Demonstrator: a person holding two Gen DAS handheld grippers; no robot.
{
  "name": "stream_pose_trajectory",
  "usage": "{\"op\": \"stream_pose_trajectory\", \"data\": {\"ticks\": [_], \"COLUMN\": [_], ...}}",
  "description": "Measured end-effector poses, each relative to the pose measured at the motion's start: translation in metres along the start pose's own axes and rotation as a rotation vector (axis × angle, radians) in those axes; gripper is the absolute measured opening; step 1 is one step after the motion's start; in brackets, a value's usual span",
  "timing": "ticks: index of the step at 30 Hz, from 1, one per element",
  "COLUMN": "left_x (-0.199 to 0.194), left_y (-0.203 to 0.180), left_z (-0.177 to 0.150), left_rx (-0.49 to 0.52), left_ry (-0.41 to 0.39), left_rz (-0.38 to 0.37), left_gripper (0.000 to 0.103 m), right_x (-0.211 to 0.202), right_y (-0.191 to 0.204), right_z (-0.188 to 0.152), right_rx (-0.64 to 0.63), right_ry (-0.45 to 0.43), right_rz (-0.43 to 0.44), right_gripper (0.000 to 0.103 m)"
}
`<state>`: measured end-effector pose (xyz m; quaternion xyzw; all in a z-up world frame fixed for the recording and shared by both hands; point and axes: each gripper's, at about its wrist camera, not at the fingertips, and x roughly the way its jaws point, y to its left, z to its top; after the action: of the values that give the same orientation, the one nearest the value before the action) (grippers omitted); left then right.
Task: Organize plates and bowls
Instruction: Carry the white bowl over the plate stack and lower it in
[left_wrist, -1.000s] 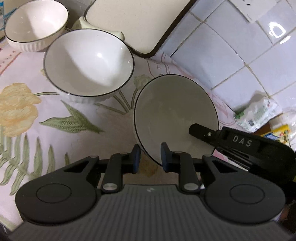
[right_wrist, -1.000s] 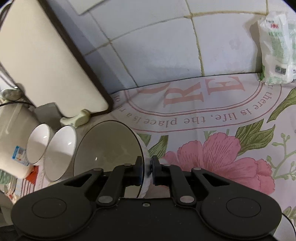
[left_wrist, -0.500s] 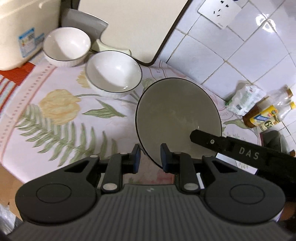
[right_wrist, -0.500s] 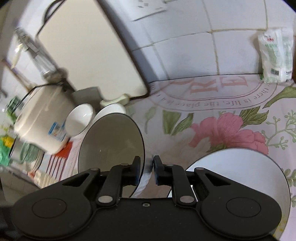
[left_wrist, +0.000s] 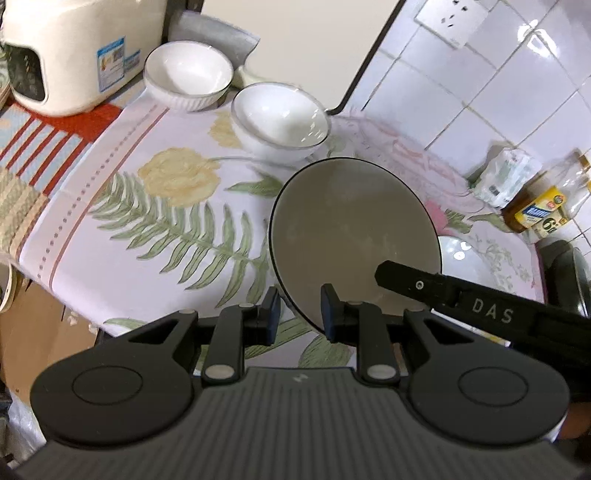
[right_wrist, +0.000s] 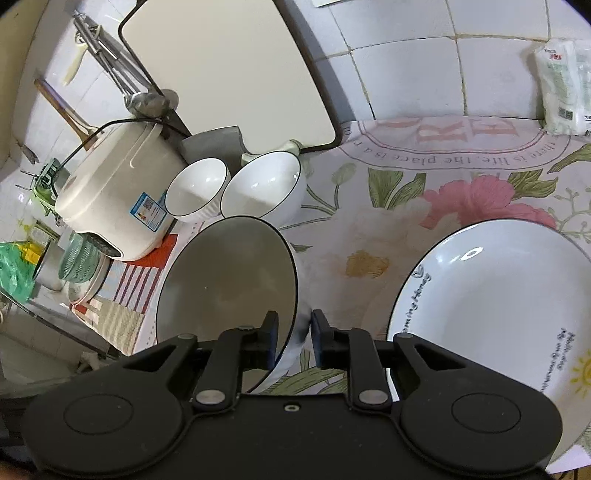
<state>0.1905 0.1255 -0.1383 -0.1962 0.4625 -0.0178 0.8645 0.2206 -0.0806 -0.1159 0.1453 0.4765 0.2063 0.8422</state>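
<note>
We are mid-transfer: a dark-rimmed bowl is carried clear of the surface, tilted on edge, with both grippers on its rim. The left gripper has its fingers narrow, clamped on the near rim. The right gripper straddles the opposite rim, and its jaws are opening — the rim is between them, but we cannot tell whether the pads press on it.

We judge the step to be stacking: the bowl hangs between the two white bowls near the cutting board and the wide plate lying just beside the right gripper. The next move calls for levelling the bowl over its resting place and lowering it before the left fingers let go.

The bowl is glazed ceramic, smooth and round, its inside in shadow. The two white bowls are ribbed outside and glossy within. The plate is shallow and printed with lettering and a small sun. The surface wears a floral cloth — soft, likely to bunch.
</note>
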Motion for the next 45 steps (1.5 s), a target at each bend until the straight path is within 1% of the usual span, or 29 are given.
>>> {"op": "stream_pose_trajectory", "data": {"ticks": [7, 12, 15, 23, 27, 29, 31, 32, 33, 35, 40, 42, 45], "left_x": [0.024, 0.042, 0.049, 0.062, 0.063, 0.062, 0.060, 0.058, 0.055, 0.050, 0.027, 0.014, -0.003], "left_y": [0.020, 0.028, 0.031, 0.032, 0.032, 0.032, 0.032, 0.032, 0.031, 0.030, 0.024, 0.020, 0.013], "left_z": [-0.008, -0.011, -0.012, -0.011, -0.009, -0.009, -0.009, -0.010, -0.010, -0.011, -0.012, -0.011, -0.010], "left_rx": [-0.026, -0.021, -0.023, -0.037, -0.039, -0.045, -0.053, -0.053, -0.050, -0.044, -0.010, 0.013, 0.046], "left_ry": [-0.014, 0.010, 0.030, 0.043, 0.037, 0.038, 0.037, 0.033, 0.030, 0.022, -0.019, -0.043, -0.076], "left_rz": [0.010, 0.028, 0.021, -0.004, -0.012, -0.021, -0.029, -0.029, -0.029, -0.029, -0.043, -0.044, -0.039], "left_gripper": [0.021, 0.021, 0.022, 0.022, 0.023, 0.023, 0.023, 0.025, 0.026, 0.029, 0.034, 0.038, 0.041], "right_x": [0.028, 0.046, 0.054, 0.062, 0.064, 0.065, 0.062, 0.060, 0.056, 0.047, 0.018, 0.004, -0.017], "right_y": [0.003, 0.002, 0.003, 0.006, 0.005, 0.006, 0.008, 0.010, 0.012, 0.014, 0.014, 0.014, 0.013], "right_z": [-0.012, -0.020, -0.024, -0.025, -0.023, -0.022, -0.024, -0.024, -0.025, -0.025, -0.030, -0.031, -0.032], "right_rx": [-0.053, -0.073, -0.084, -0.128, -0.143, -0.154, -0.182, -0.198, -0.215, -0.253, -0.326, -0.341, -0.361], "right_ry": [0.001, 0.014, 0.033, 0.038, 0.037, 0.037, 0.022, 0.009, -0.007, -0.041, -0.131, -0.161, -0.202], "right_rz": [-0.007, -0.031, -0.067, -0.142, -0.155, -0.159, -0.170, -0.171, -0.171, -0.162, -0.077, -0.036, 0.016], "right_gripper": [0.024, 0.025, 0.026, 0.026, 0.026, 0.027, 0.030, 0.036, 0.041, 0.045, 0.048, 0.051, 0.053]}}
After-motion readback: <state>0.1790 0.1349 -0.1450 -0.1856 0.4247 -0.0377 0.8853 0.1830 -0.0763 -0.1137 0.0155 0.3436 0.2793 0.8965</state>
